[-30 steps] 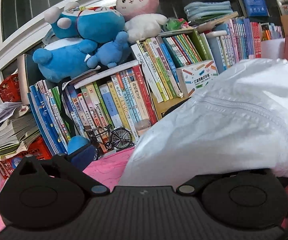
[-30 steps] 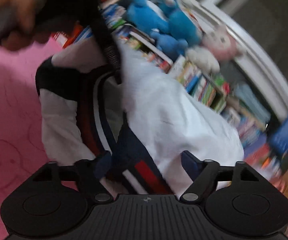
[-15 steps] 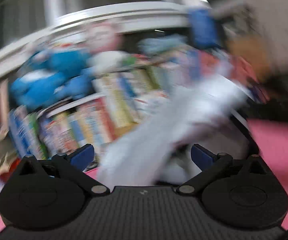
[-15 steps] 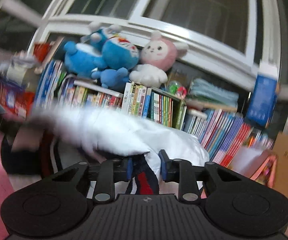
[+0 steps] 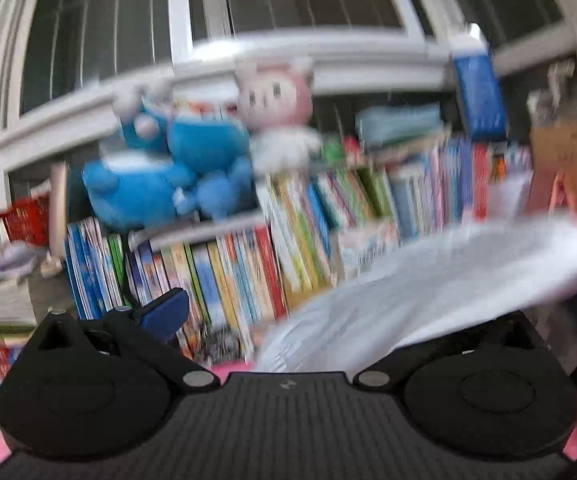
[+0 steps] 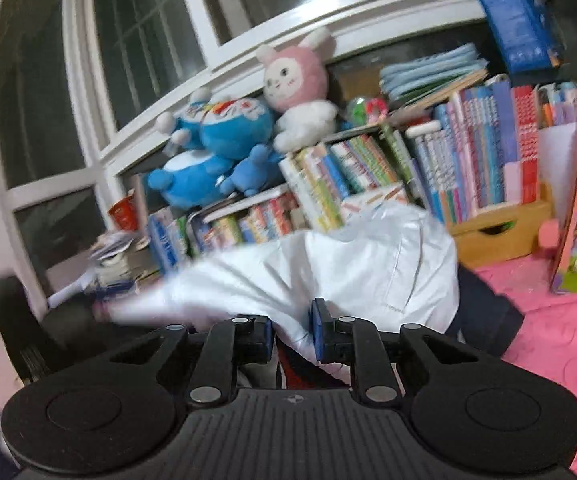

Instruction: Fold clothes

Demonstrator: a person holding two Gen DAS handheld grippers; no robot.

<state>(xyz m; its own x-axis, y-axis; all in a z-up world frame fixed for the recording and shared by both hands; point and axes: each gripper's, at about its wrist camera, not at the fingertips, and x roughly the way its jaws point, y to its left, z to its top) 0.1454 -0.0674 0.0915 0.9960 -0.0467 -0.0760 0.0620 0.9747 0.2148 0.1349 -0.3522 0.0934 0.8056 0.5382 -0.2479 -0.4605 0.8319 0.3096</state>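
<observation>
White jacket (image 6: pixel 352 264) bunched, lifted above pink surface.

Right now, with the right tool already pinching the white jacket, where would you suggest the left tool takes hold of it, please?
Probably the loose white edge of the jacket, which drapes over the right side of the left tool. That tool stands wide open, so come in from below, pads on either side of the fabric. The right tool pinches a bunched fold, leaving this thin, flat side free. Blur hides any seam.

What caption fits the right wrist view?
Right gripper clamps a shiny white jacket before a crowded bookshelf.
</observation>
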